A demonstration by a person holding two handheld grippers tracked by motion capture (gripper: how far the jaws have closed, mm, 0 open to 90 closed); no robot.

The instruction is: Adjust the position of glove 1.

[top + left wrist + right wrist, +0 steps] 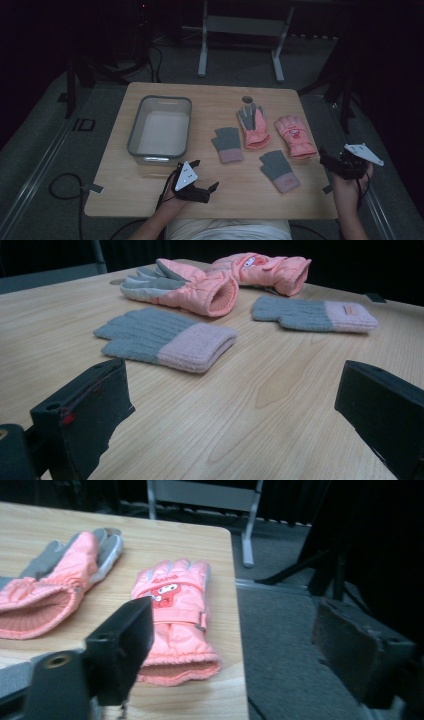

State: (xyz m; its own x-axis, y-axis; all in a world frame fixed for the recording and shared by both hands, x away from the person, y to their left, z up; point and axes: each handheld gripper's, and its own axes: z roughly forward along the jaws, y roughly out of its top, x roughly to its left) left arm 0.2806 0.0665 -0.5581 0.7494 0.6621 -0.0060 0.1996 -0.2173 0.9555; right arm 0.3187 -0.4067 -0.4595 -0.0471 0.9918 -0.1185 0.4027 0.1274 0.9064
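Dark curtains ring the wooden table (150, 200), where four gloves lie flat right of the grey bin (160, 129), seemingly awaiting sorting: the left gripper (200, 181) rests empty and wide, the right gripper (336, 162), gaping too, nearest the cartoon-face pink glove (295, 136).

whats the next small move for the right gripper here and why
Probably bring the right gripper in over the table and down toward the pink glove with the cartoon patch. Its jaws stand open with nothing between them, it hovers off the table's right edge, and that glove lies nearest, flat and apart from the others. The empty bin suggests gloves go there.
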